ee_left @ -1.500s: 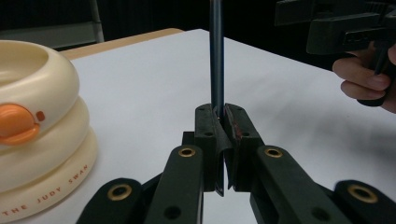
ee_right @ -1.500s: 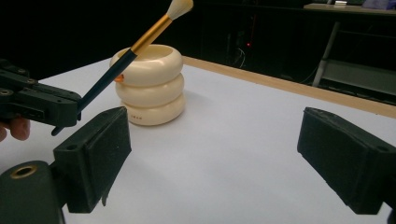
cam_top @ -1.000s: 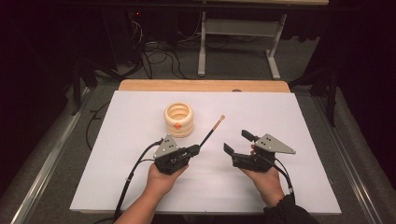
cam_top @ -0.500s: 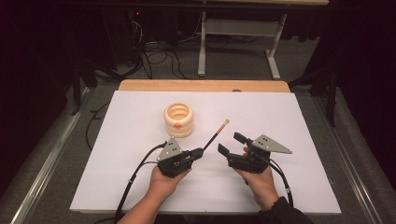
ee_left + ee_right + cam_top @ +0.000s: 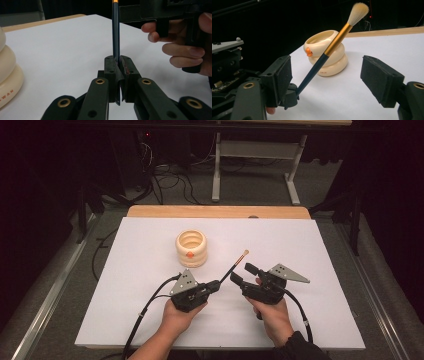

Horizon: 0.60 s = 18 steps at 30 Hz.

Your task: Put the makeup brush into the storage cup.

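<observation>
**Right hand-held gripper drawing in on the brush for a handover**

High view: left hand-held gripper (image 5: 216,285) clamped on the tail end of a slim dark-handled brush (image 5: 234,265) with a gold ferrule and pale bristles, shaft slanting up and away over the white table (image 5: 325,320). Nearer to the shaft than a second ago, the right hand-held gripper (image 5: 243,273), now just beside it with jaws parted and lately narrowing, nothing pressed between the pads yet. Cream ring-stacked ceramic holder (image 5: 191,247) with a small orange duck bill, upright on the table, apart from both grippers, empty as far as visible.

Left gripper view: jaws shut tight on the brush handle (image 5: 115,32), which rises straight from between them; fingers of the other hand (image 5: 182,50) on the right gripper body close behind.

Right gripper view: brush (image 5: 332,47) crossing diagonally between the two foam pads, bristles up, touching neither pad (image 5: 380,80); holder (image 5: 325,56) behind it.

Likely meaning: a handover of the brush from left to right under way, grip not yet taken; probably bound for the holder afterwards. Left clamp needed until the right pads bite.
</observation>
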Available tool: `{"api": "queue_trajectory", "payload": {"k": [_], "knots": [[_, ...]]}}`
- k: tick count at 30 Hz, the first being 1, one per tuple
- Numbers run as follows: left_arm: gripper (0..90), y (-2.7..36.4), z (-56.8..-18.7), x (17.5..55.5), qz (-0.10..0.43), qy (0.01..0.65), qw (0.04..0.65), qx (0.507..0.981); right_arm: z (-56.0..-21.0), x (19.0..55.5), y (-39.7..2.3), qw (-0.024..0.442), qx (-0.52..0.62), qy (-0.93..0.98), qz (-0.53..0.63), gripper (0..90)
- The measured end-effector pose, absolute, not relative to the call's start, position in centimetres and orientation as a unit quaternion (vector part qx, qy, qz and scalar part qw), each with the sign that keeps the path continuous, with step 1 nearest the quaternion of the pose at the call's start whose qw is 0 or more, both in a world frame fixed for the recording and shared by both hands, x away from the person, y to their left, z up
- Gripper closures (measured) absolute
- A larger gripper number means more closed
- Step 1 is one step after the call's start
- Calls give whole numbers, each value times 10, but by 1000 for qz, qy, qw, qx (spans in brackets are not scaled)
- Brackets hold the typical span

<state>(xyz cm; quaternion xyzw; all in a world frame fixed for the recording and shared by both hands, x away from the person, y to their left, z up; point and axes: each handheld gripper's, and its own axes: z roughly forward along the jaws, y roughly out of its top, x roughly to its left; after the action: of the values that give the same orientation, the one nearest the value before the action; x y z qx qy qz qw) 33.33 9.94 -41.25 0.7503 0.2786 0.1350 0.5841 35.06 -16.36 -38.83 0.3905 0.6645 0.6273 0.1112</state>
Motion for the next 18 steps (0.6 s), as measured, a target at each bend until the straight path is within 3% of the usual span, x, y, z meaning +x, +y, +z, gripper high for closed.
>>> {"api": "queue_trajectory", "payload": {"k": [18], "knots": [[849,93,-415,331,137,272,588,749,-392,352,-158,68,406,647,641,311]]}}
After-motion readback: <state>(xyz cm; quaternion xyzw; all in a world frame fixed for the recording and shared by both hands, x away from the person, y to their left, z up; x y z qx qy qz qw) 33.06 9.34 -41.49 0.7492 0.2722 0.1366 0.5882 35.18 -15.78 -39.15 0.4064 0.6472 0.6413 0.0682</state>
